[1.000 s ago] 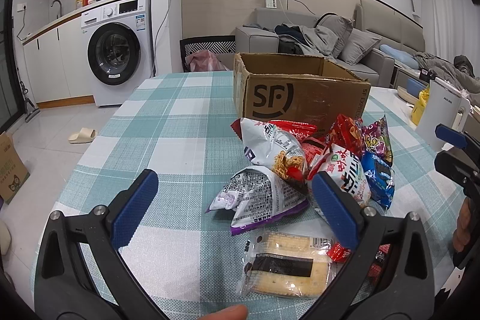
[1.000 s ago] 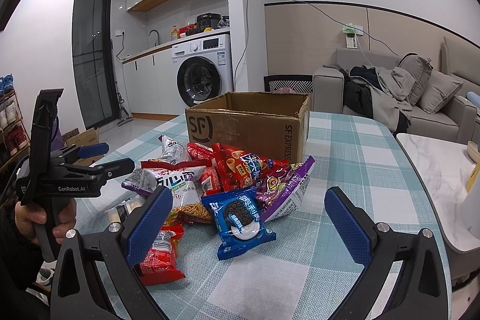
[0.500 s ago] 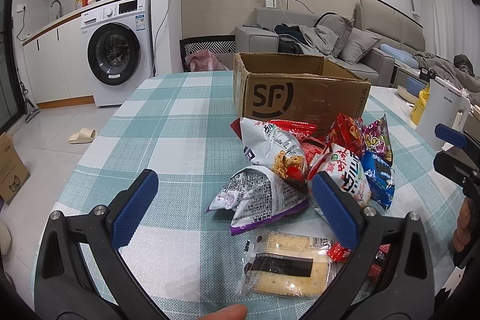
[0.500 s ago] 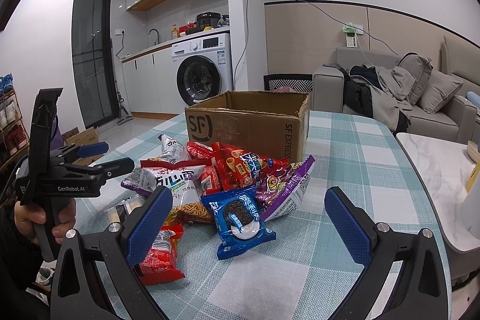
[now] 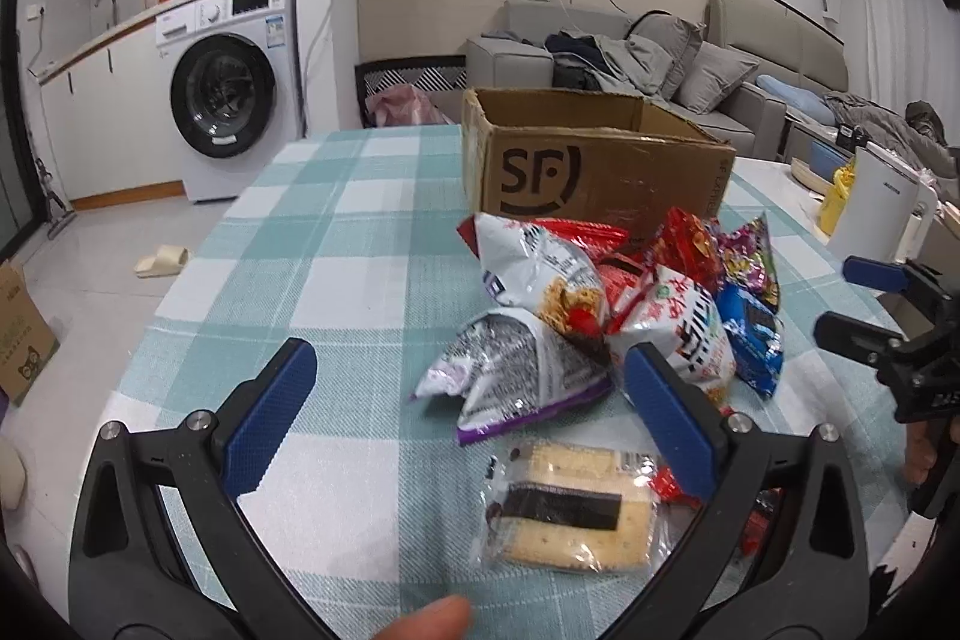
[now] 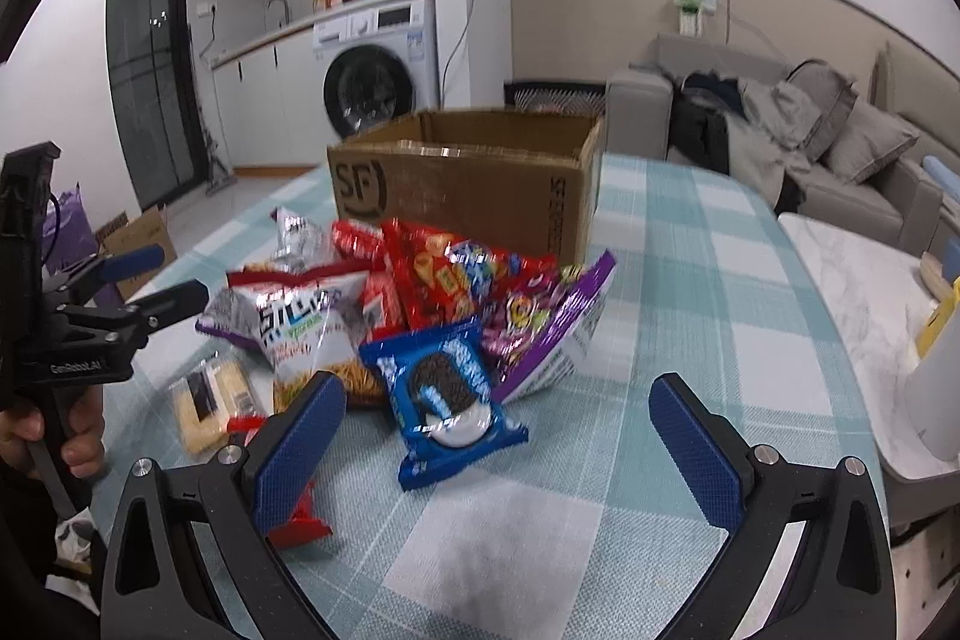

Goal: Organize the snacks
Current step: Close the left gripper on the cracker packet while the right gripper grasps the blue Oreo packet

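Note:
A pile of snack bags lies on the checked table in front of an open cardboard box [image 5: 594, 166], also in the right wrist view [image 6: 474, 184]. Nearest my left gripper [image 5: 468, 400] are a silver-purple bag [image 5: 516, 370] and a clear cracker pack [image 5: 570, 508]. My left gripper is open and empty above the table edge. My right gripper [image 6: 498, 436] is open and empty, with a blue cookie pack [image 6: 447, 394] lying between its fingers, further off. A white noodle-snack bag [image 6: 306, 322] and red bags [image 6: 444, 274] lie behind it.
The table [image 5: 336, 268] has a teal checked cloth. A white marble side table [image 6: 858, 292] stands to the right with a white appliance [image 5: 882, 214] and a yellow container on it. A washing machine [image 5: 228, 94] and sofa stand beyond the table.
My right gripper has moved forward and slightly right toward the pile, so the cookie pack looks closer. My left gripper has barely moved.

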